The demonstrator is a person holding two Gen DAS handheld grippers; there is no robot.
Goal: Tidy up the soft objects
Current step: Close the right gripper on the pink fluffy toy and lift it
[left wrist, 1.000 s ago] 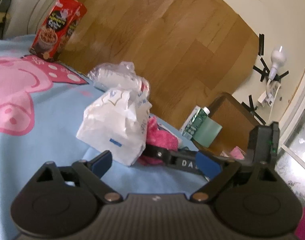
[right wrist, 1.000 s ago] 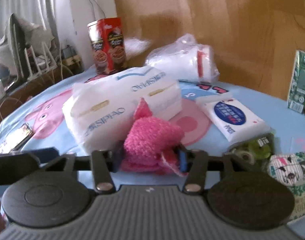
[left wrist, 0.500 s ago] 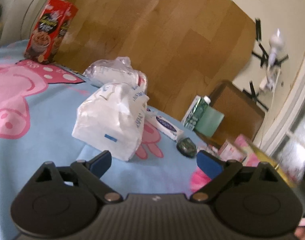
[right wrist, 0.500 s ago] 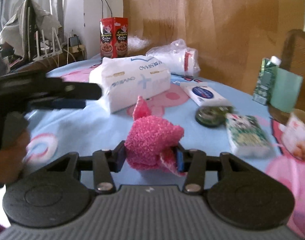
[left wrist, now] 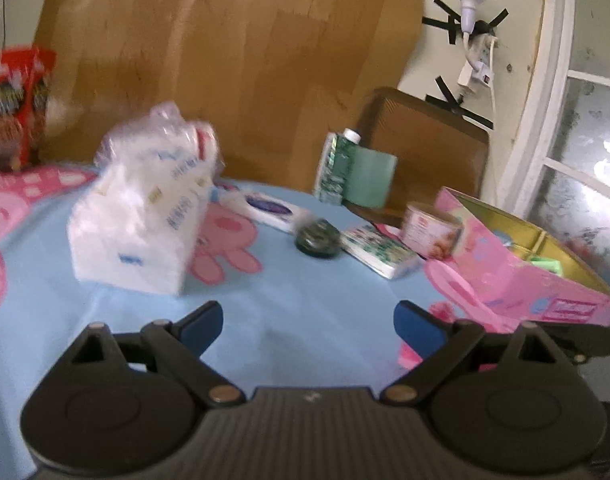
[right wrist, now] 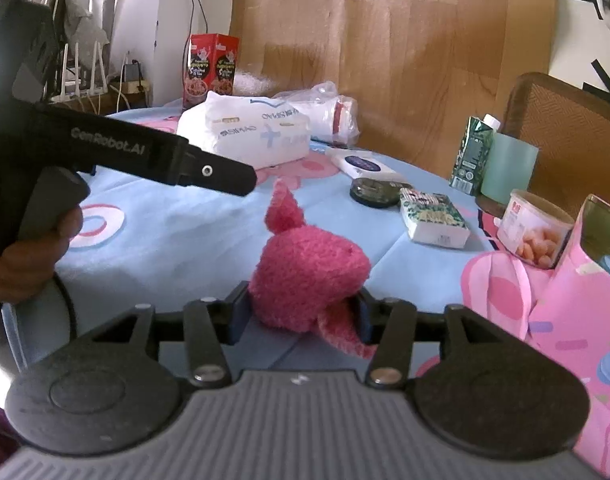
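Right hand-held gripper (right wrist: 301, 316) pinches the pink sock (right wrist: 305, 276) just left of the pink box (right wrist: 577, 280), jaws opening; it may drop short. Left hand-held gripper (left wrist: 308, 322) spread, empty.

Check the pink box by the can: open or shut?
Open. The pink box has no lid over it, its gold interior and dividers show in the left wrist view, and something green lies inside.
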